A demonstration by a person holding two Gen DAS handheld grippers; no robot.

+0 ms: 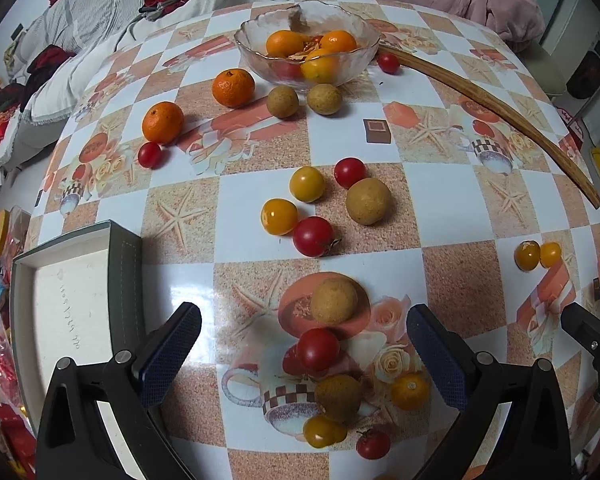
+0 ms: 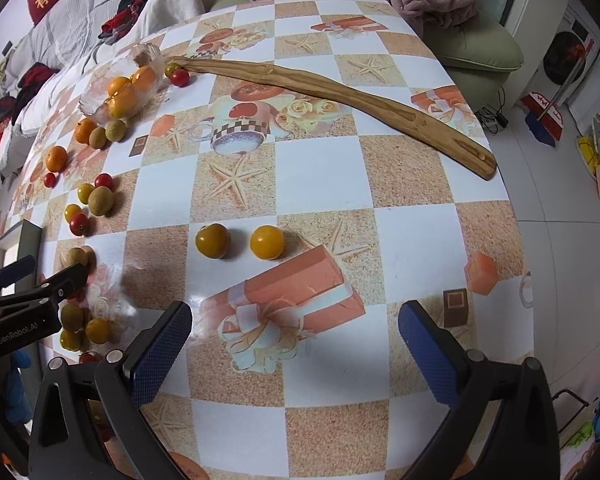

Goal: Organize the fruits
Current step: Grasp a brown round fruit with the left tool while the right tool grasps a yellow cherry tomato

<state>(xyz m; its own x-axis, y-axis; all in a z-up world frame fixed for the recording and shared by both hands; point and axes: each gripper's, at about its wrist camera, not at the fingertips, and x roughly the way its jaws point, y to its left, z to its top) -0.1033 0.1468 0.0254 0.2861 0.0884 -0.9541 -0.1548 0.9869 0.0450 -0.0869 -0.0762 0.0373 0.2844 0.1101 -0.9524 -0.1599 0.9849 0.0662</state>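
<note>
On the table (image 1: pixel 260 128), under a checked oilcloth: loose fruit, scattered, with a glass bowl (image 1: pixel 356 62) at the far side already holding several orange fruits.

Item, cherry tomatoes, red (image 1: pixel 318 349) and yellow (image 1: pixel 279 216): probably light, thin-skinned, smooth and likely to roll or slip; best taken across the widest part with light pressure, since a hard squeeze would probably split them.

Item, brown round fruits (image 1: pixel 333 298), seemingly longans: probably light, with a dry, slightly rough shell that should give the pads better purchase.

Item, mandarins (image 1: pixel 233 87), two beside the bowl: larger, soft-skinned, somewhat heavier by the look; to be gripped at the equator.

Item, two yellow tomatoes (image 2: pixel 267 242), lying apart from the rest, ahead of the right hand-held gripper.

Left hand-held gripper (image 1: pixel 304 354): jaws spread wide, holding nothing, poised above the nearest cluster with a red tomato and a brown fruit between its fingers.

Right hand-held gripper (image 2: pixel 295 344): jaws likewise spread, nothing held, over bare cloth.

Also present: a shallow white tray (image 1: pixel 76 300) at the left edge; a long wooden stick (image 2: pixel 340 94) beyond the bowl.
</note>
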